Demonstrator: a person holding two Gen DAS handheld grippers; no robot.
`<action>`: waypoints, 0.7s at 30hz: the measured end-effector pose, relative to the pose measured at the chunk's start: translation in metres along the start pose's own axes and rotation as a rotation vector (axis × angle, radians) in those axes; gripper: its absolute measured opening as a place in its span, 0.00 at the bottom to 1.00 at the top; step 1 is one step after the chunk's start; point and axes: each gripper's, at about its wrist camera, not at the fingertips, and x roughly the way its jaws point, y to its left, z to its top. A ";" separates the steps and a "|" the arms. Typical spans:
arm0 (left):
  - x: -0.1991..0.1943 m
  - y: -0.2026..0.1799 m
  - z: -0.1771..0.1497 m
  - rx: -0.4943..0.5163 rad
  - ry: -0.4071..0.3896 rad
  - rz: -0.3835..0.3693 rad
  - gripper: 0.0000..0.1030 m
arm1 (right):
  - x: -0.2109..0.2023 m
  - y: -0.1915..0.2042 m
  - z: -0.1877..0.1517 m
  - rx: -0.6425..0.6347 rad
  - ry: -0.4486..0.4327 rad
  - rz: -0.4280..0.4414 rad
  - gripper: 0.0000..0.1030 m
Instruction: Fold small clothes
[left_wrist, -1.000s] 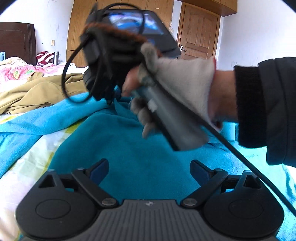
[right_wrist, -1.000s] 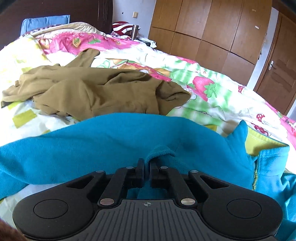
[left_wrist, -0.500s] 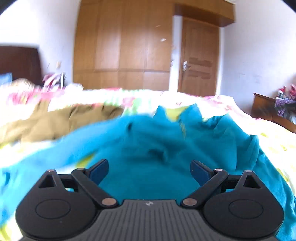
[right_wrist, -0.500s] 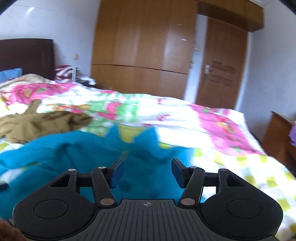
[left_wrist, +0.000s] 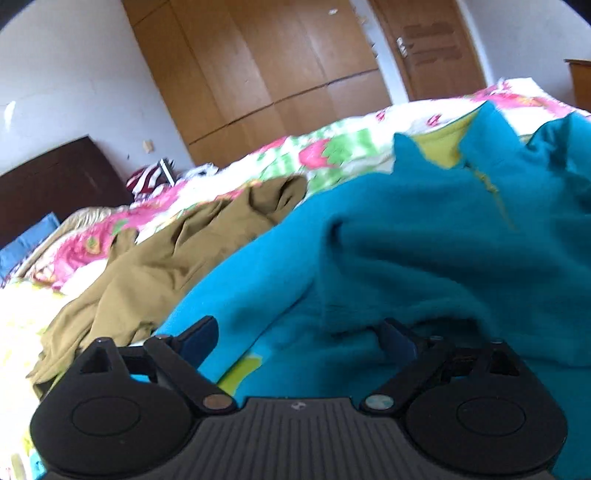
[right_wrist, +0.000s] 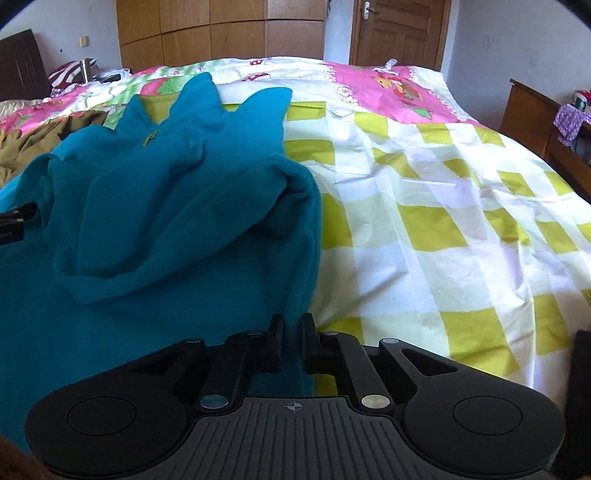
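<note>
A teal fleece top with a yellow-lined collar lies on the bed, one sleeve folded over its body. It also fills the left wrist view. My left gripper is open, its fingers spread over a low edge of the teal fleece, the right finger partly under a fold. My right gripper is shut on the right-hand edge of the teal top, with fabric between the fingers. The tip of the left gripper shows at the left edge of the right wrist view.
An olive-brown garment lies crumpled beyond the teal top. The bed has a yellow-checked sheet and a pink floral quilt. A dark headboard, wooden wardrobe and a side cabinet surround it.
The right gripper let go of the fleece, moved right and shut on the top's right edge. The left gripper stayed open and swung left and lower, tilting over the sleeve edge.
</note>
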 end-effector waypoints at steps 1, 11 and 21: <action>-0.002 0.007 -0.004 -0.036 0.004 -0.028 1.00 | -0.008 -0.006 -0.005 0.014 0.006 -0.018 0.04; -0.065 0.007 0.001 0.012 -0.137 -0.216 1.00 | -0.069 -0.052 -0.046 0.033 0.080 -0.205 0.10; -0.017 0.008 0.041 0.056 -0.070 -0.249 0.99 | -0.015 0.050 0.082 -0.005 -0.108 0.132 0.51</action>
